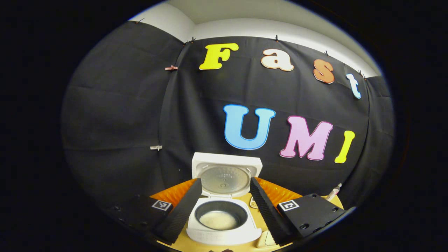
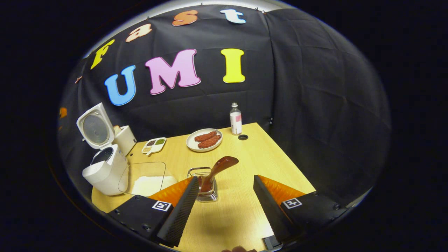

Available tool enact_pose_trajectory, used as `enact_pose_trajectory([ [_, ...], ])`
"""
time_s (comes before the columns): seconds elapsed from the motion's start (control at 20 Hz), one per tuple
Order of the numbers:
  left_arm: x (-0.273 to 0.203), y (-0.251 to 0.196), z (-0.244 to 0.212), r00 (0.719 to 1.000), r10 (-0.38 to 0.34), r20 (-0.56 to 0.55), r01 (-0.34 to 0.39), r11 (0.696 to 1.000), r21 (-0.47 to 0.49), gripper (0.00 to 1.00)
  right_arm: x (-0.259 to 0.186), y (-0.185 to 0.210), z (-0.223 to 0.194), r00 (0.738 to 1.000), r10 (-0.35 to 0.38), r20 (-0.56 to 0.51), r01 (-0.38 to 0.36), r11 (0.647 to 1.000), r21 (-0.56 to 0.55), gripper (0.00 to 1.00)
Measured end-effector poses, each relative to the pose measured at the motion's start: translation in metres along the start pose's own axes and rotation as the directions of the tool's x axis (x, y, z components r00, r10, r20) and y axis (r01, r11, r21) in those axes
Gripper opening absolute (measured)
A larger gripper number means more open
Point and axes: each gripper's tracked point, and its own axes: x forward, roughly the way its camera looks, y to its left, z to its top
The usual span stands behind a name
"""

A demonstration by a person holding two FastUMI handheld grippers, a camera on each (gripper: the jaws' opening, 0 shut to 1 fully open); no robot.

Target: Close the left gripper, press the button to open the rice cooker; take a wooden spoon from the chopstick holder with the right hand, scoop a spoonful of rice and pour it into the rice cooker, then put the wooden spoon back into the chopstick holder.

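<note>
The cooker (image 1: 224, 210) stands open straight ahead of the left gripper (image 1: 224, 213), lid (image 1: 225, 176) tipped up and back, and a pale layer of rice lies in the bottom of its pot (image 1: 219, 219). So the button press looks done, and some rice appears to be in already, though I cannot tell whether it came from a scoop. The left gripper's fingers are spread wide, framing the cooker on either side and touching nothing.

In the right gripper view the right gripper (image 2: 225, 210) is also released, fingers well apart and empty. The spoon (image 2: 217, 171) stands in the holder (image 2: 205, 187) just ahead, close to the gripper's left finger, its bowl end up and leaning right. The rice box (image 2: 145, 178) sits further left, next to the cooker (image 2: 105, 168).

Judging by this, either the spoon is yet to be taken or it is already back; the pictures cannot settle which
</note>
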Motion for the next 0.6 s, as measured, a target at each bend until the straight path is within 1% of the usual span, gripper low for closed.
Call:
enact_pose_trajectory([
  [0.1,0.028,0.000,0.017,1.000,-0.006,-0.005,0.006,1.000,0.005,0.95,-0.011,0.004,0.002,1.000,0.009,0.007,-0.009,0.998,-0.060,0.99],
  [0.2,0.056,0.000,0.027,1.000,-0.014,-0.023,0.014,1.000,-0.019,0.95,-0.021,0.010,0.004,1.000,0.027,0.017,-0.025,0.996,-0.089,0.99],
  [0.3,0.083,-0.004,0.035,0.999,-0.024,-0.035,0.023,1.000,-0.012,0.94,-0.025,0.021,0.008,0.999,0.043,0.028,-0.040,0.994,-0.102,0.99],
  [0.45,0.127,-0.005,0.041,0.999,-0.030,-0.042,0.031,0.999,0.034,0.94,-0.029,0.031,0.013,0.997,0.060,0.038,-0.055,0.992,-0.115,0.99],
  [0.6,0.174,-0.007,0.038,0.998,-0.039,-0.055,0.040,0.999,0.029,0.94,-0.033,0.037,0.019,0.997,0.067,0.046,-0.061,0.991,-0.120,0.99],
])
